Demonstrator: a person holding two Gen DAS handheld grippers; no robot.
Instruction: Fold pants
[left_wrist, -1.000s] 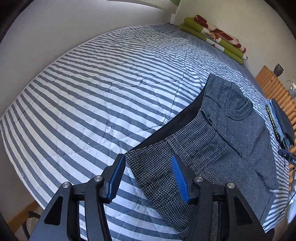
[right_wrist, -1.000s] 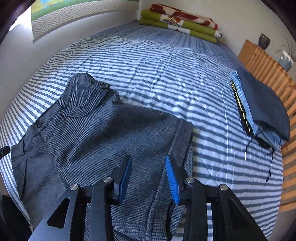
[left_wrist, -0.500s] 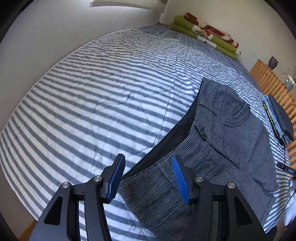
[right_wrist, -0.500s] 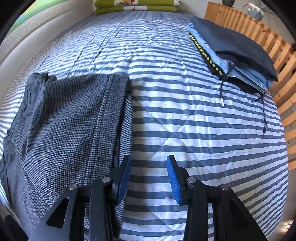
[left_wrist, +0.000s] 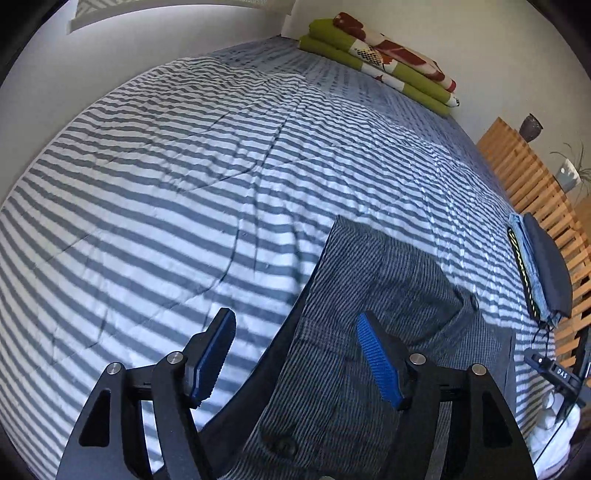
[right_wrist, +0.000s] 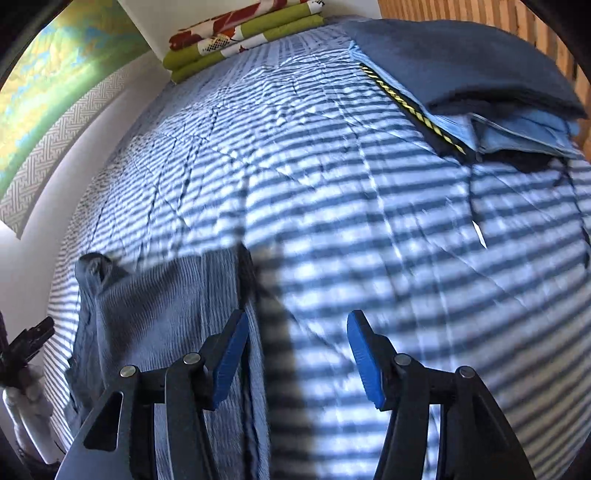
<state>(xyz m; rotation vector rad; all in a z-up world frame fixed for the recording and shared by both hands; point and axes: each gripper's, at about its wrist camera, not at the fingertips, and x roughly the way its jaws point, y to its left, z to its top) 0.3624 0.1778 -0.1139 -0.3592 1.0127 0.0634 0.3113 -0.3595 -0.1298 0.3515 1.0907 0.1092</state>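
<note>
Grey houndstooth pants (left_wrist: 388, 317) lie folded on the striped bed, low and right of centre in the left wrist view. My left gripper (left_wrist: 295, 358) hovers open above their left edge, near a dark button (left_wrist: 284, 445). Nothing sits between its blue pads. In the right wrist view the same pants (right_wrist: 166, 306) lie at the lower left, blurred by motion. My right gripper (right_wrist: 295, 358) is open over the pants' right edge and the bare bedspread, holding nothing.
The striped bedspread (left_wrist: 166, 177) stretches far and left. A stack of folded dark and light-blue clothes (right_wrist: 480, 81) lies at the bed's right side by a slatted wooden board (left_wrist: 532, 192). Green and red folded blankets (left_wrist: 380, 59) lie at the far end.
Both grippers have swung across the bed; the left moved up toward the pants' waist and the right shifted rightward off the pants' edge. Both stayed open. The pants have not moved.
</note>
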